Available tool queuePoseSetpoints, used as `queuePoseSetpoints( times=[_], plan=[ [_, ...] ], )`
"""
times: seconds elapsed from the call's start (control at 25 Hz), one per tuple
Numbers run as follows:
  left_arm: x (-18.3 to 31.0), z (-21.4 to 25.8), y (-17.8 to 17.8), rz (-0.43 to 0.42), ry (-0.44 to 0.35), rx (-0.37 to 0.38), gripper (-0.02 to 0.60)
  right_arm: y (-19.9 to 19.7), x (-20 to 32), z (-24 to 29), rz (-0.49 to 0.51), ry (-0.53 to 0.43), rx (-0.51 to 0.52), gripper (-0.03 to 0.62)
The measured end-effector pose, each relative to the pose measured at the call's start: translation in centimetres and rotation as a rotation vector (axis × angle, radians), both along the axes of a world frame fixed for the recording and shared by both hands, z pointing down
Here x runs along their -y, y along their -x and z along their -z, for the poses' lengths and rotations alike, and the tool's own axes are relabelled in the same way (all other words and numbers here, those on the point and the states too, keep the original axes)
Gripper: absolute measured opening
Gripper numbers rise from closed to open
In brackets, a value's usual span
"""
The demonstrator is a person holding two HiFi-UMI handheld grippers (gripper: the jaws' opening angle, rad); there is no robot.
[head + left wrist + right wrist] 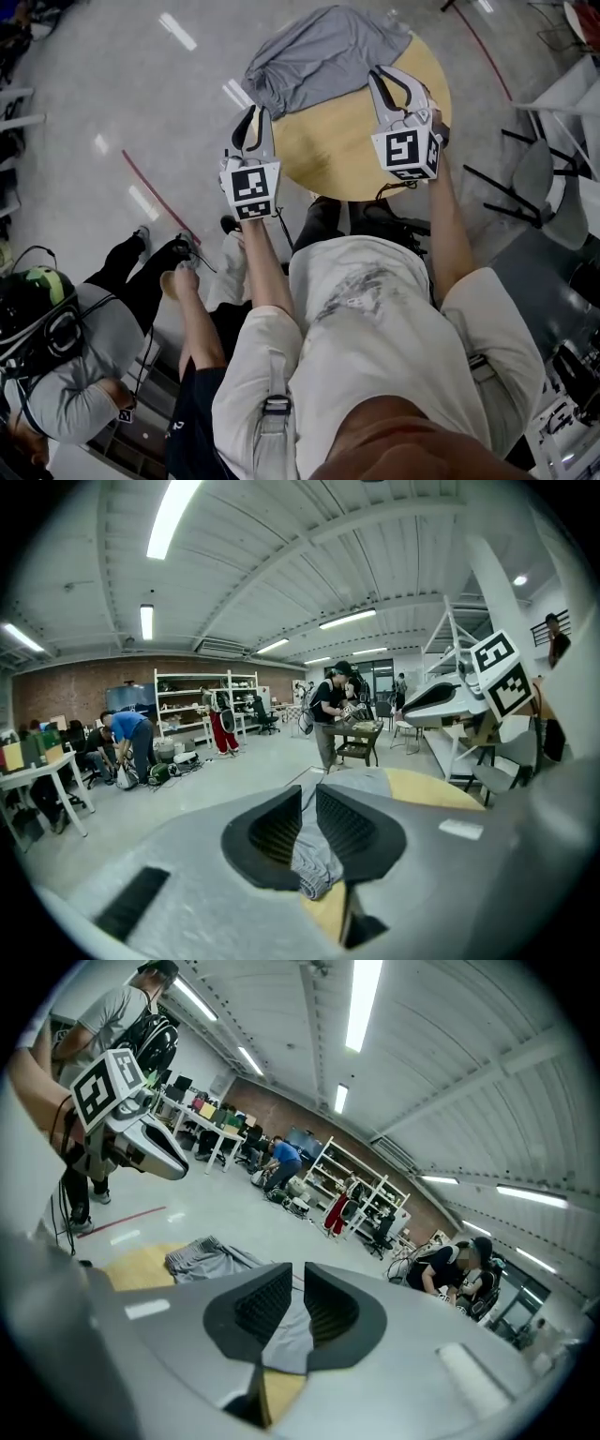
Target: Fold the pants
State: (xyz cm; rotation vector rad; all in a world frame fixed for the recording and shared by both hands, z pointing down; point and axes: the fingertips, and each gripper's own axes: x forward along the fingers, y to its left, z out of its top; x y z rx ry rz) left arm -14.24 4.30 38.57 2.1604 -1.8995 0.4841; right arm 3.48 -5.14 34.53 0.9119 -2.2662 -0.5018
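Note:
Grey pants (pixel 319 52) lie bunched on the far-left part of a round wooden table (pixel 347 141). My left gripper (pixel 254 114) hovers over the table's left edge, just short of the pants' near corner. My right gripper (pixel 396 82) hangs above the table's right side, beside the cloth. In the left gripper view the jaws (pixel 308 794) stand a narrow gap apart, with nothing between them and the pants (pixel 316 866) showing below. The right gripper (pixel 298 1274) looks the same in its own view, with the pants (pixel 202 1258) lying on the table to its left.
A person (pixel 75 366) sits on the floor at the lower left. Chairs (pixel 539 178) and frames stand to the table's right. A red line (pixel 155 197) runs across the floor at the left. Other people, shelves and desks are farther off in the room.

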Motion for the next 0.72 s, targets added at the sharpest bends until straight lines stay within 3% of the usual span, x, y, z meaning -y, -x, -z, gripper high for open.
queuePoseSetpoints(
  times=[0.32,0.72],
  plan=[
    [-4.6,3.9,-2.1,-0.040,-0.048,-0.014,0.028,-1.5,-7.0,3.5,-0.050,-0.011,0.068,0.014],
    [-8.1,7.1,-6.6,-0.105,-0.093,-0.007,0.006,-4.2,-14.0,4.6,-0.074,0.052,0.166,0.008]
  ],
)
